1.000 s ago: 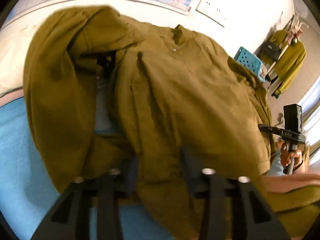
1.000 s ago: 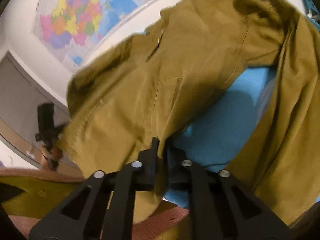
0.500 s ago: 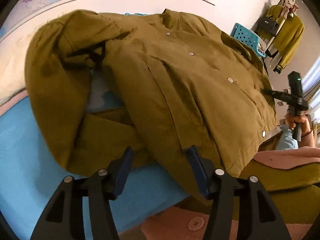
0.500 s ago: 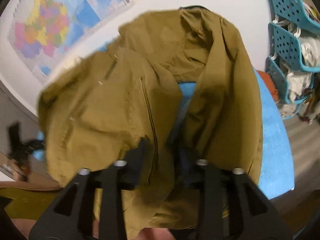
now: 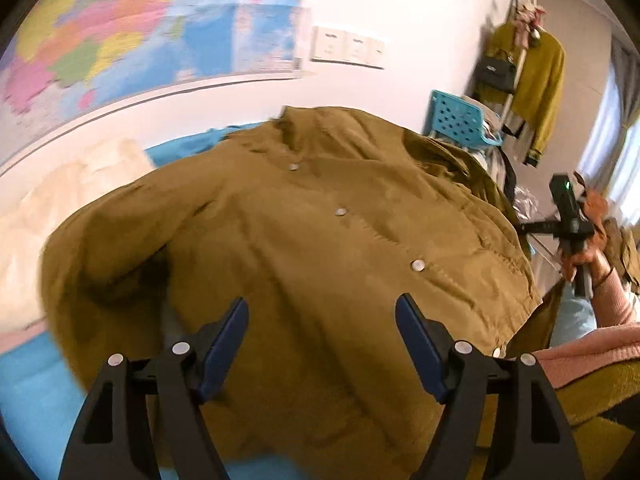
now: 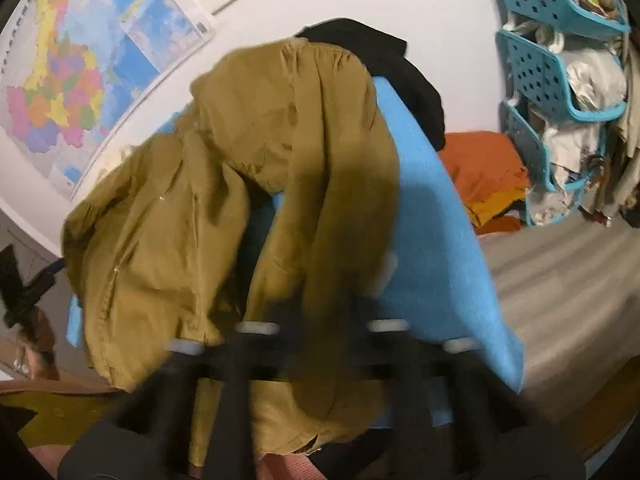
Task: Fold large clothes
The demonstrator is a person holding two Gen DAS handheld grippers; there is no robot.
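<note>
- The olive jacket [image 5: 320, 248] is lying front-up on the blue mat [image 6: 440, 248], snap buttons [image 5: 340, 211] facing upward and collar toward the wall map [image 5: 120, 32]; half a second ago it was being spread lower in the left wrist view, and one second ago it was hanging bunched from both tools.
- The left gripper [image 5: 322, 332] is standing wide open above the jacket's lower front, blue fingertips [image 5: 228, 328] well apart with nothing between them; one second ago those fingers were buried in the cloth, so the hem appears to have been released.
- The right gripper [image 6: 320, 324] is appearing heavily motion-blurred in its own view; a dark fold of the sleeve [image 6: 340, 200] is draping across its front, and whether the fingers are parted or clamped on that fold cannot be told; one second ago they were pinched tight on fabric.
- In the left wrist view the right gripper [image 5: 570, 220] is being held off the jacket's right edge, beside the hem and apparently apart from it.
- Judgement: the lay-out step is looking finished or nearly so; the sleeve is still lying rumpled along the right side, so bringing it inward over the body is probably the next fold; the storage rack [image 6: 560, 80] and orange clothes [image 6: 480, 160] are sitting beyond the mat.
</note>
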